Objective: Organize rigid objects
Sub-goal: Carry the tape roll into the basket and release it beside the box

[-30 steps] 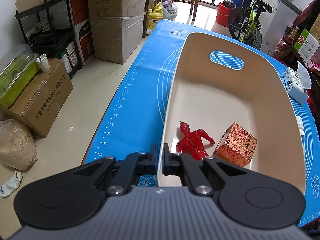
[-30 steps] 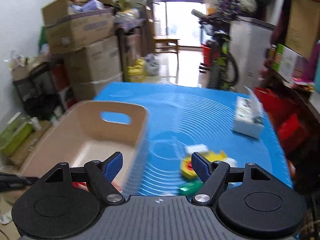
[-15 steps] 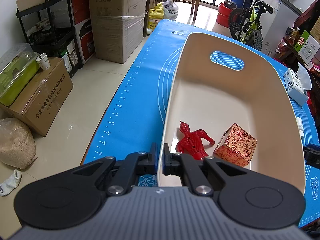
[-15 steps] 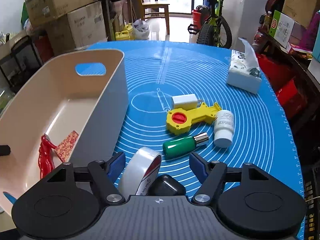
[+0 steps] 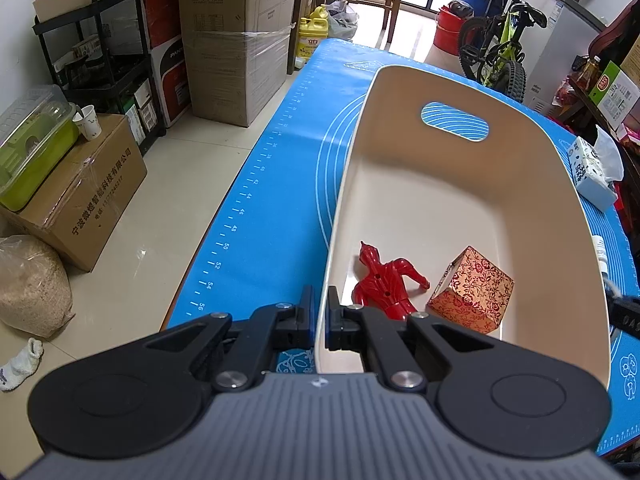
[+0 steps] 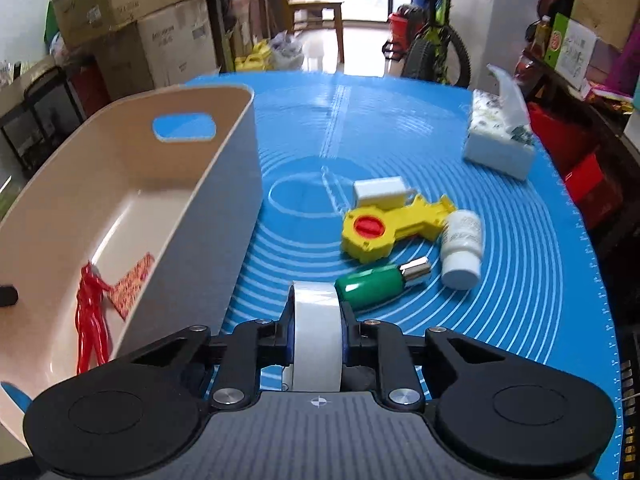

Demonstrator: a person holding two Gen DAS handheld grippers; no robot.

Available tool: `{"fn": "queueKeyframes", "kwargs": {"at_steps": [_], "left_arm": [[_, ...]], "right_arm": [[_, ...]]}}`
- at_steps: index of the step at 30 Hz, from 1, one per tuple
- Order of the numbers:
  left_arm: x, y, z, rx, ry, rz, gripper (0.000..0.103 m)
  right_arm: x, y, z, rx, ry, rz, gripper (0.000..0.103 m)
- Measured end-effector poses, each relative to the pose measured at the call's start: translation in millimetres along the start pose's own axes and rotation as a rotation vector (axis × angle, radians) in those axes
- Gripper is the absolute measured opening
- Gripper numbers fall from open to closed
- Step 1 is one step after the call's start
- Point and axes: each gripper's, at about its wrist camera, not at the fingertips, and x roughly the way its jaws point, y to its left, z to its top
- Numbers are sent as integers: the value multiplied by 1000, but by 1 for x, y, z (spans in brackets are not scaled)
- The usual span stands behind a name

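A beige bin stands on the blue mat; it also shows in the right wrist view. Inside lie a red figure and a red patterned box. My left gripper is shut on the bin's near wall. My right gripper is shut on a white tape roll, right of the bin. Beyond it on the mat lie a green bottle, a yellow toy, a white bottle and a small white block.
A tissue pack lies at the mat's far right. Cardboard boxes, a black shelf and a bicycle stand around the table. The table's left edge drops to the floor.
My right gripper has come down and closed on the tape roll, which was standing between its open fingers half a second ago. The left gripper has held still on the bin wall.
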Motion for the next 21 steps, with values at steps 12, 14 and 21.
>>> {"fn": "queueKeyframes", "kwargs": {"at_steps": [12, 14, 21], "left_arm": [[0, 0, 0, 2, 0, 3, 6], [0, 1, 0, 1, 0, 2, 6], [-1, 2, 0, 4, -2, 7, 6]], "right_arm": [[-43, -6, 17, 92, -229, -18, 30], [-50, -4, 21, 112, -278, -7, 30], [-76, 34, 44, 75, -450, 109, 30]]}}
